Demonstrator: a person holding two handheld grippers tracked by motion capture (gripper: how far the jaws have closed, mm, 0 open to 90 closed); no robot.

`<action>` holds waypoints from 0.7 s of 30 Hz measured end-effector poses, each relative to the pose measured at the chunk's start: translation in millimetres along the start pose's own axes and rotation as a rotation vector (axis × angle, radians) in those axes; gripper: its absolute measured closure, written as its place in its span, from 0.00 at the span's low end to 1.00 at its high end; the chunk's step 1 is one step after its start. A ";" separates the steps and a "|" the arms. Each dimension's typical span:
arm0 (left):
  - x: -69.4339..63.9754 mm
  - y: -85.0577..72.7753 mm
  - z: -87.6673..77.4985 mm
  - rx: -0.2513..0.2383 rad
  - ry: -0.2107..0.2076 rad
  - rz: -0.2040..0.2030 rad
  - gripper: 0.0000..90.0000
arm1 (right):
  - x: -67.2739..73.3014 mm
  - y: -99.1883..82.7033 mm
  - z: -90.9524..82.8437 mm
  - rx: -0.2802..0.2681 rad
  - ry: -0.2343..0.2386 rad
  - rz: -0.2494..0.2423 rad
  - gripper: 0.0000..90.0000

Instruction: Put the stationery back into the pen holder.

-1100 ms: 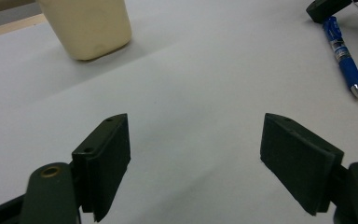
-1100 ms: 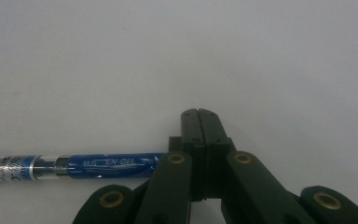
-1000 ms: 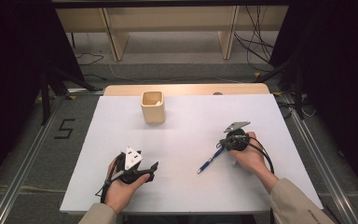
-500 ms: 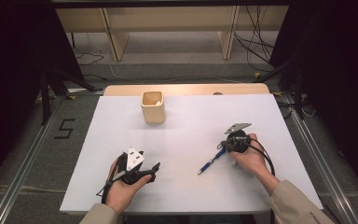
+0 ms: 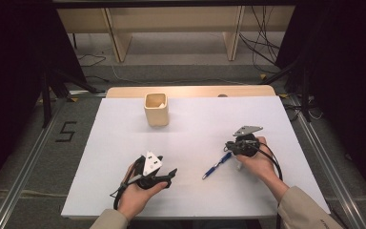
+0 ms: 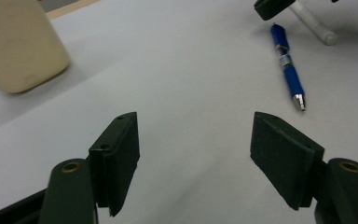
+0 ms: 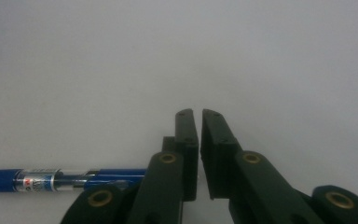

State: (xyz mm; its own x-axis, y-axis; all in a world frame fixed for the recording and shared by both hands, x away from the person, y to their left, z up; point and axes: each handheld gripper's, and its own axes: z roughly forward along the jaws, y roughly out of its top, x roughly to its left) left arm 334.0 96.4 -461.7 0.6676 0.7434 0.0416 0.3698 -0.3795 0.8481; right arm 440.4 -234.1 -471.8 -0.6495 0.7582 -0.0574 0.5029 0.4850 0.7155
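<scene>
The pen point(image 5: 218, 164) is seen lying flat on the white counter point(image 5: 190, 138), at 9 o'clock of the right gripper point(image 7: 199, 114), whose jaws have just been parted to a slit, nothing between. The left gripper point(image 6: 193, 140) is held wide, lately narrowing, empty.

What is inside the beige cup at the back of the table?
From the high view, the beige cup shows a pale inner wall and nothing sticking out above its rim. Its bottom is hidden by the front wall, so small contents cannot be ruled out.
</scene>
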 end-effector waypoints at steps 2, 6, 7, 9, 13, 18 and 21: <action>-6.7 4.0 5.5 -0.001 -0.018 0.007 0.38 | 1.1 -0.8 -5.4 -0.014 0.002 0.027 0.82; -23.2 13.7 21.4 0.012 -0.062 -0.008 0.40 | 0.3 -5.8 -13.7 -0.050 -0.020 0.047 0.68; -28.2 16.1 26.5 0.018 -0.074 -0.002 0.41 | 0.7 -7.5 -15.8 -0.062 -0.021 0.058 0.66; -39.1 21.1 37.8 0.031 -0.096 0.007 0.42 | 1.2 -10.9 -19.8 -0.068 -0.029 0.057 0.61; -58.9 30.7 62.6 0.070 -0.132 0.037 0.44 | 2.0 -16.2 -27.8 -0.079 -0.037 0.080 0.53; -71.7 35.0 90.0 0.101 -0.136 0.056 0.49 | 2.7 -21.5 -33.3 -0.092 -0.043 0.101 0.48; -74.0 35.4 99.7 0.119 -0.116 0.073 0.52 | 1.1 -22.4 -34.0 -0.095 -0.043 0.110 0.47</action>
State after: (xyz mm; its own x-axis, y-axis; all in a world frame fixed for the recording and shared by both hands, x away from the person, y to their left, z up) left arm 362.2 -26.9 -487.5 0.7629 0.6456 0.0343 0.3864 -0.4979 0.7764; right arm 409.0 -259.0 -464.2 -0.5674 0.8234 -0.0039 0.5117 0.3563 0.7818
